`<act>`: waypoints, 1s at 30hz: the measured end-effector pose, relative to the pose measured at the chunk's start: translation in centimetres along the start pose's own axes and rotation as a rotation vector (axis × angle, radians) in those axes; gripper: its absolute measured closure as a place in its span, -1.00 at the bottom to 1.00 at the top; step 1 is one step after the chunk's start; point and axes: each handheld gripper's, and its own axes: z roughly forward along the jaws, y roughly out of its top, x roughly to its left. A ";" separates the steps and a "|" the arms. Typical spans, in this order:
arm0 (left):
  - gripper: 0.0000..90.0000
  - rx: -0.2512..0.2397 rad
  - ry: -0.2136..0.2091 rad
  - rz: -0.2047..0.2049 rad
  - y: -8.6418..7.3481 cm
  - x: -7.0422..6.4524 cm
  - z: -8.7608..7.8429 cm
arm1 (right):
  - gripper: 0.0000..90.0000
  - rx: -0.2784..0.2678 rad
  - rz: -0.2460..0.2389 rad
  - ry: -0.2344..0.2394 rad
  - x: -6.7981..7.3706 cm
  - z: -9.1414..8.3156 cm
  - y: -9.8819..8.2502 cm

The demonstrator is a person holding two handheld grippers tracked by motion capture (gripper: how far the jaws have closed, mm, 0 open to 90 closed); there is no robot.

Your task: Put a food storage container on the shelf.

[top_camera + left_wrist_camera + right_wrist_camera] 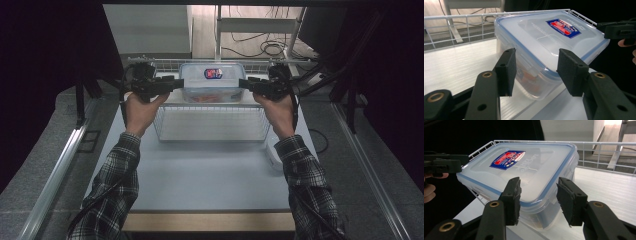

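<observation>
Jaws of my left gripper [536, 72] stand parted around the near short end of the clear plastic container [549, 47], one on each side of the latch flap; from its own view I cannot tell whether the pads press on the plastic. Jaws of my right gripper [537, 200] stand likewise parted astride the opposite short end, and again contact cannot be confirmed there. From the high view, left gripper [176, 83] and right gripper [246, 84] meet the container [212, 82] from its two ends, my left hand [141, 107] and right hand [277, 109] behind them, forearms in plaid sleeves. Container position: at the far end of the white wire basket [210, 125], which sits on the pale table [200, 175]; it looks tilted, with its underside above the basket floor in both gripper views. Lid: translucent with a blue seal line around the rim and a blue-and-red label [564, 27] on top, seated on the box. Contents: something orange-red shows through the side wall, not identifiable. A white object [272, 152] lies on the table just beside the basket's right near corner.
</observation>
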 end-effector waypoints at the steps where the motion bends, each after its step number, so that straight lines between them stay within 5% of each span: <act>1: 0.08 -0.002 -0.003 0.004 0.0 -0.1 -0.1 | 0.15 -0.002 -0.007 0.000 0.1 -0.1 0.0; 21: -0.22 -0.030 -0.043 0.084 -3.4 -1.6 -1.9 | -0.17 -0.014 -0.106 0.032 1.3 -2.6 -2.6; 30: -0.43 0.028 -0.040 0.128 -6.5 -2.6 -2.1 | -0.45 -0.009 -0.155 0.053 2.5 -3.2 -4.9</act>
